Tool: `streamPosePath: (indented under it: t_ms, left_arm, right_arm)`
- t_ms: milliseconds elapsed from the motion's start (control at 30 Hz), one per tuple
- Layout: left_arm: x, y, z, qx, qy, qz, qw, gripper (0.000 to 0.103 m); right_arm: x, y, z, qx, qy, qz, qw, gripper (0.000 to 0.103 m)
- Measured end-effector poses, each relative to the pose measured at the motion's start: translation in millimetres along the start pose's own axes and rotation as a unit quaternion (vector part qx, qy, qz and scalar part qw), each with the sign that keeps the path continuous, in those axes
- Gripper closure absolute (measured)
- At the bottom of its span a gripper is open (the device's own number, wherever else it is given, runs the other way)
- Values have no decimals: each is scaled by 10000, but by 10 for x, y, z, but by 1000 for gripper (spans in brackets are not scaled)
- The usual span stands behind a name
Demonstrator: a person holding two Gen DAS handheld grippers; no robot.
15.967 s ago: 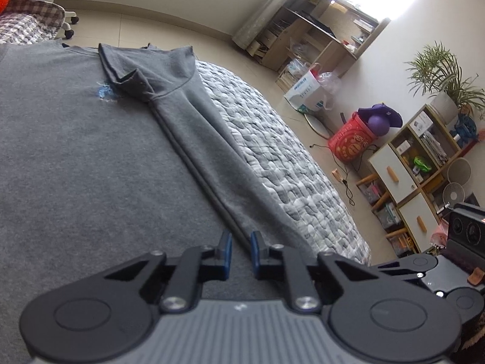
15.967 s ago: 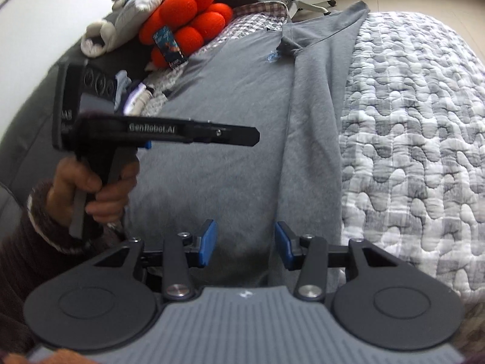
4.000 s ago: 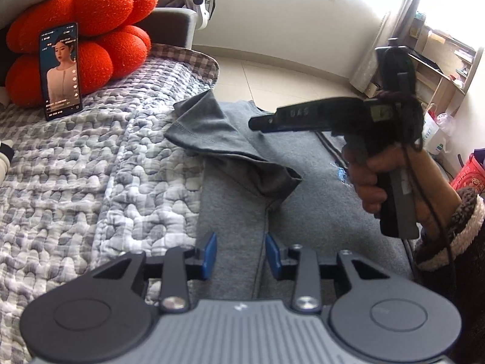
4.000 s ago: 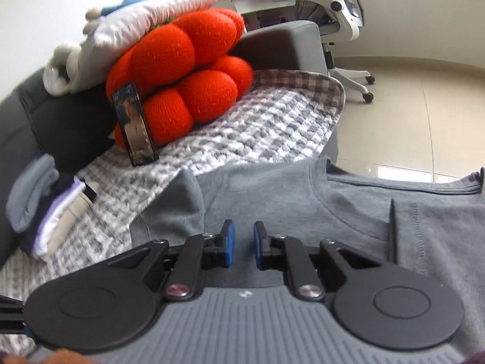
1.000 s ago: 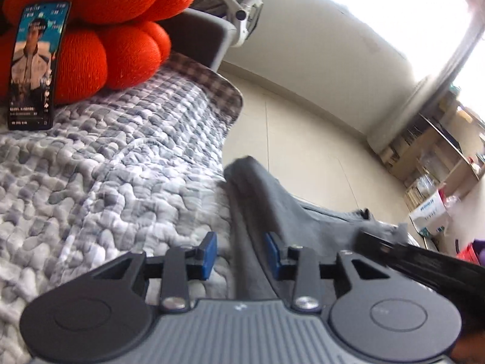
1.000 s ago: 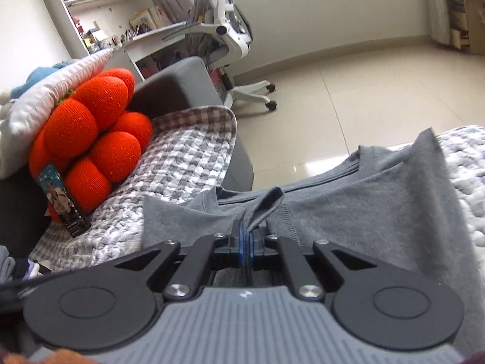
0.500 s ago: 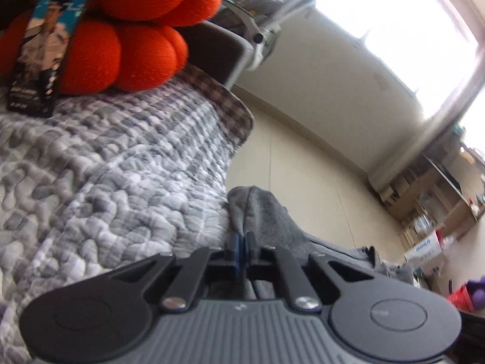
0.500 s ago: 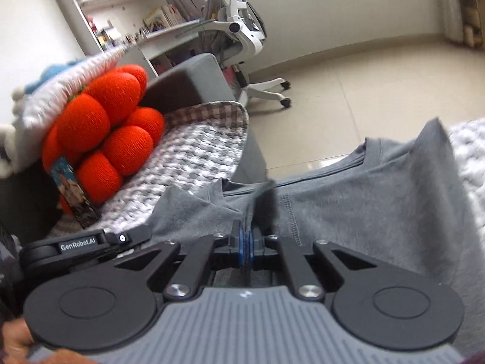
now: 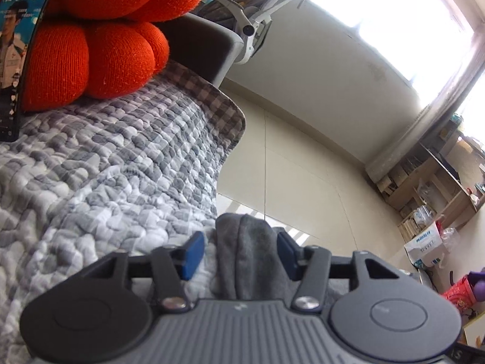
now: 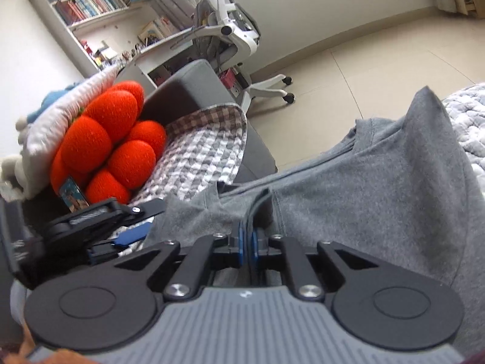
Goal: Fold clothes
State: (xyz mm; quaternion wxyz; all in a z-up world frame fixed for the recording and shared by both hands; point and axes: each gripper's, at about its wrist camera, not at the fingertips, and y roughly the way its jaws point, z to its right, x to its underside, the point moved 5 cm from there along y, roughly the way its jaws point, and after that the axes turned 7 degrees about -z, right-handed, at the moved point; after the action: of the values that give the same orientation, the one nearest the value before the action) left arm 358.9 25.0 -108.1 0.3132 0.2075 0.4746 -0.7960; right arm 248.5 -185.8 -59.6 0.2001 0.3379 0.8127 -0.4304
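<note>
A grey shirt (image 10: 379, 200) lies on the quilted bed cover (image 9: 100, 182), its top edge near the bed's end. In the left wrist view a bunched fold of the grey shirt (image 9: 245, 251) stands between the blue pads of my left gripper (image 9: 239, 253). Its jaws are opening and the pads stand clear of the cloth. My right gripper (image 10: 247, 242) has its pads almost together on a raised ridge of the shirt near the collar, and its jaws are starting to part. The left gripper (image 10: 130, 227) shows low on the left of the right wrist view.
An orange knitted cushion (image 9: 100, 57) with a phone (image 9: 18, 69) leaning on it sits at the bed's head. Beyond the bed's checked edge (image 9: 224, 115) is bare floor. A white office chair (image 10: 236, 39), bookshelves (image 10: 91, 3) and wooden shelving (image 9: 439, 182) stand around.
My left jaws shut on the shirt fold, then spread apart again with the fold between them. The right pads have parted slightly. Both views have shifted a little closer to the bed's end.
</note>
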Motion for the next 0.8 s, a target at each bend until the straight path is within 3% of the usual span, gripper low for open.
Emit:
streamPosePath:
  t_ms: [33, 233, 500, 567, 633, 667, 733, 800]
  left_arm:
    - [5, 19, -6, 1, -55, 36, 10000, 99]
    - [72, -94, -169, -145, -535, 562, 9969, 99]
    - [35, -34, -239, -366, -568, 478, 9966, 97]
    - [18, -89, -238, -332, -571, 499, 9966, 91]
    - [2, -167, -228, -318, -550, 553, 9965, 71]
    - [-6, -206, -223, -311, -539, 579, 9964, 67]
    - [-14, -290, -187, -285, -453, 605, 9967, 65]
    - [-7, -380, -113, -244, -284, 623, 9974, 65]
  right_arm:
    - [-6, -3, -3, 7, -59, 6, 10000, 96]
    - [-149, -38, -129, -126, -494, 133, 9986, 97]
    - [-192, 407, 59, -107, -458, -387, 9981, 97]
    - [-231, 314, 41, -246, -368, -415, 9982, 88]
    - [-302, 187, 44, -385, -281, -454, 9978, 88]
    - [-341, 121, 48, -452, -237, -475, 9976, 88]
    - [-431, -32, 70, -444, -242, -416, 9979, 75]
    - [-500, -179, 103, -360, -322, -324, 9983, 71]
